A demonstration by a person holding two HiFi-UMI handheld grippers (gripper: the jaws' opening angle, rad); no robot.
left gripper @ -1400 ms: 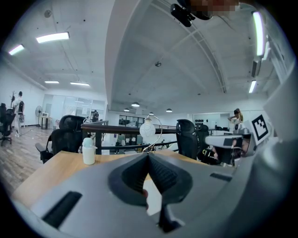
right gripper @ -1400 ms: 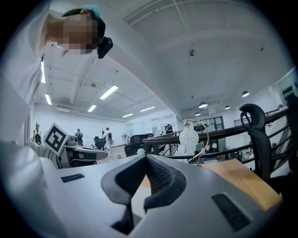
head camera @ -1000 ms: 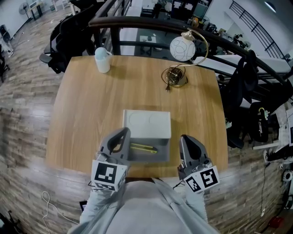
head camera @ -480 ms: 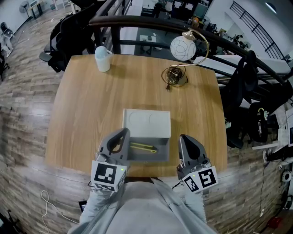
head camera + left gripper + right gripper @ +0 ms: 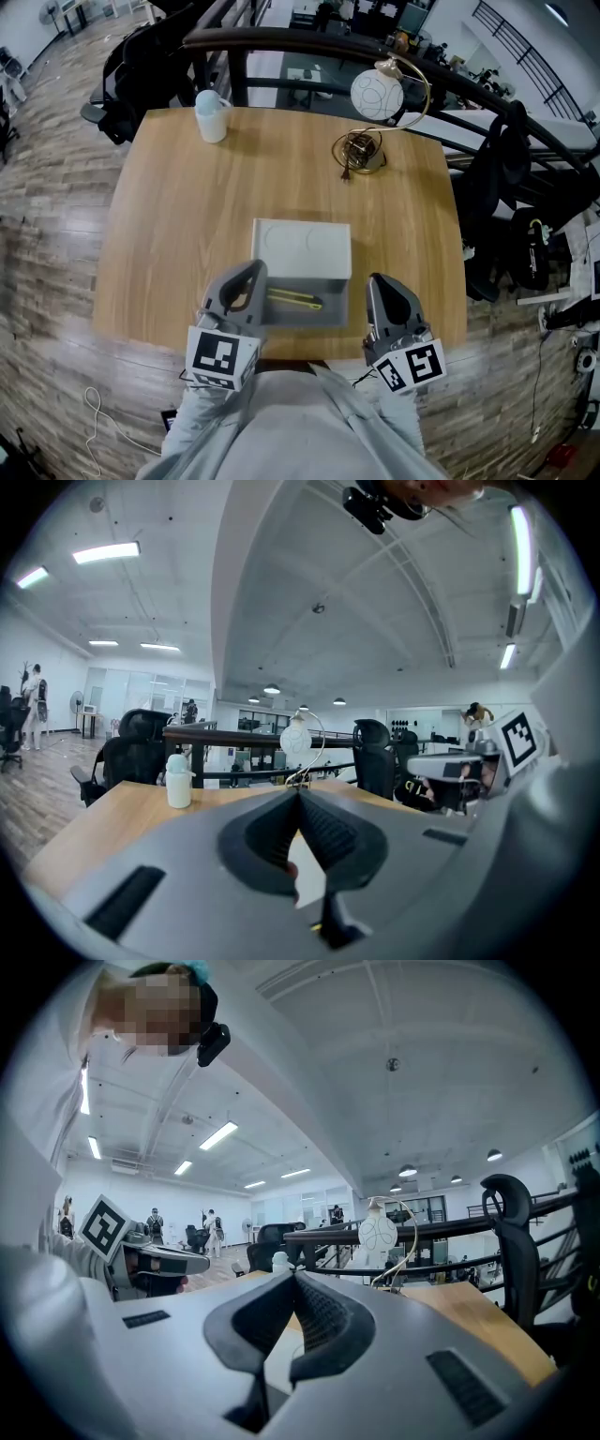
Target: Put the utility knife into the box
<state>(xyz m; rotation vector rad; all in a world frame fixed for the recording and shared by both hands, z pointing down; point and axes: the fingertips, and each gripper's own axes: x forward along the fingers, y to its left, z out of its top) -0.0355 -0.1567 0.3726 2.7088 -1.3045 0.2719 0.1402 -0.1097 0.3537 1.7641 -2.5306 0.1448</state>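
Head view: box holding the utility knife hugs the near edge of the surface. Left tongs and right tongs flank it, both pinched closed, empty. Bare wood beyond.

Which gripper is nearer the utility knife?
Left. The left gripper is at the left edge of the box, beside the utility knife; the right gripper is past its right side.

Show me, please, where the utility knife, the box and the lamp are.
utility knife (image 5: 293, 301), head view, middle of its yellow body.
box (image 5: 302, 249), head view, its open lid.
lamp (image 5: 377, 95), head view, its white globe.
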